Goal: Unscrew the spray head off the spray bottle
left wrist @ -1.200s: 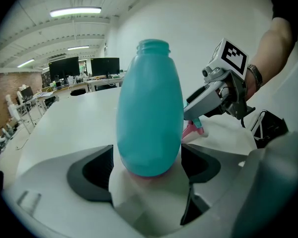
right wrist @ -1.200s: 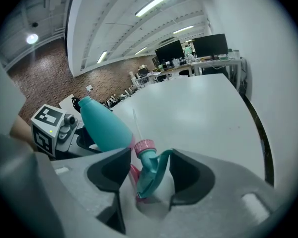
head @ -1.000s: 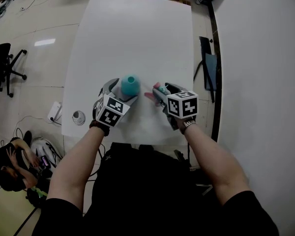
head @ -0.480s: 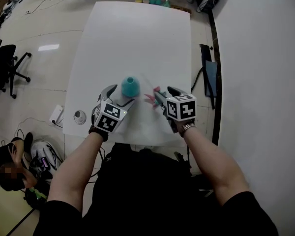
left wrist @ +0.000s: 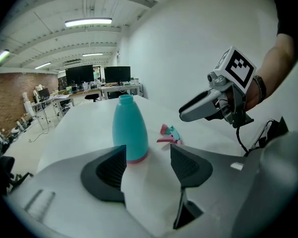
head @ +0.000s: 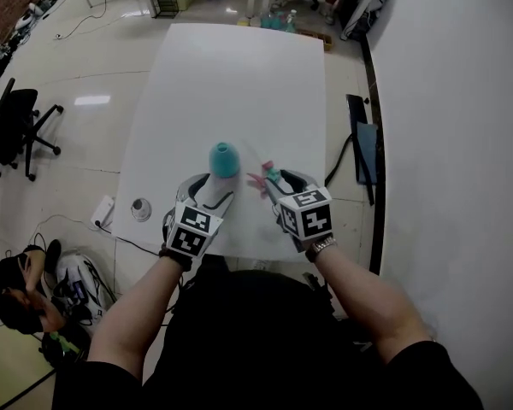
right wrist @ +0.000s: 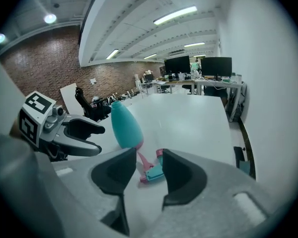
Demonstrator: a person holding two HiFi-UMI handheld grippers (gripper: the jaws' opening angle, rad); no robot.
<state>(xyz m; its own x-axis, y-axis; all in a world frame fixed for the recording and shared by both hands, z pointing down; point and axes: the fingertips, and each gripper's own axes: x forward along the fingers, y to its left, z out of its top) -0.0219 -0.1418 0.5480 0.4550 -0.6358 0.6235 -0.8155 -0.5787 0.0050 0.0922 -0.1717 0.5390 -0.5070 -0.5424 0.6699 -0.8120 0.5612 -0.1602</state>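
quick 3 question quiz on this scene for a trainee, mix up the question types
1. True or false: the spray head is screwed onto the bottle.
2. The bottle is: A upright on the table; B on its side; C held in jaws.
3. Fill in: in the head view the spray head lies to the bottle's ____.
Key: 1 false; 2 A; 3 right.
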